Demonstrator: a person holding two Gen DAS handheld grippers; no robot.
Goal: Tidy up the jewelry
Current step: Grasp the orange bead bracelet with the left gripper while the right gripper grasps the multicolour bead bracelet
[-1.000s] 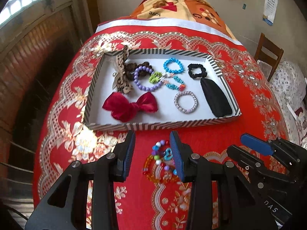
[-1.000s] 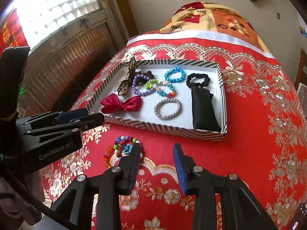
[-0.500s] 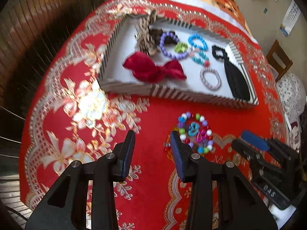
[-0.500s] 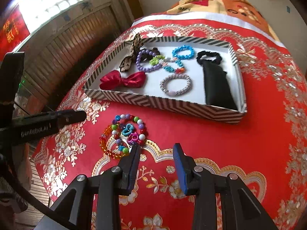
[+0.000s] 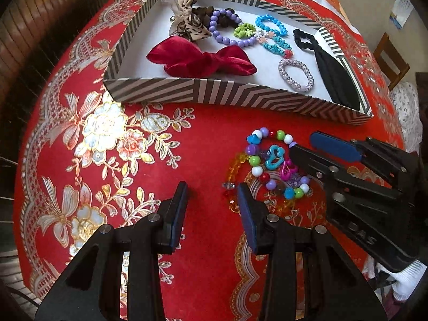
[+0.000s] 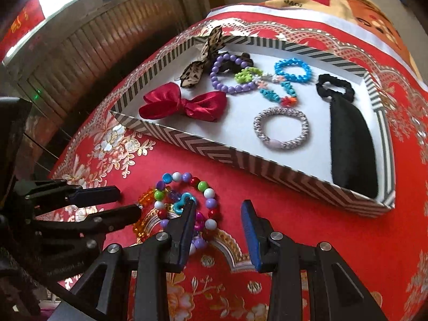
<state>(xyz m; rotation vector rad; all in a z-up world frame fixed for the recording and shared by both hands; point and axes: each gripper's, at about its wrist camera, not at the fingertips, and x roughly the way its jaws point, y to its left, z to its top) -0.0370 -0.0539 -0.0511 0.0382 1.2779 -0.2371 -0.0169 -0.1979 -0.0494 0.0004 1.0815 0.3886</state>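
1. Both wrist views now sit closer to the cloth than half a second ago, and the bead cluster has grown larger in each; the tray has slid toward the upper part of both frames.
2. On the red floral tablecloth [image 5: 203, 144], the striped tray [image 5: 187, 95] fills the upper half of the left view, already holding a red bow [image 5: 198, 60], a purple bead bracelet [image 5: 227, 30], a silver braided band [image 6: 281, 127] and a black scrunchie [image 6: 345, 133].
3. Still outside the tray, the multicolour bead bracelet [image 5: 270, 160] lies flat on the cloth at centre right of the left view, just below the tray's near wall, overlapping an amber bead strand [image 5: 235, 165]. It is a loose loop with no real long axis; if anything it stretches slightly from upper left to lower right.
4. In the right view the right gripper [image 6: 218, 214] has its jaws apart, its left finger over the beads.
5. The left gripper [image 5: 211, 200] also has jaws apart and empty, its right finger just beside the amber strand.
6. Risk: the two strands look tangled, though the overlap is hard to read, so a pinch may lift both or drop one, and the two grippers are close enough to collide.
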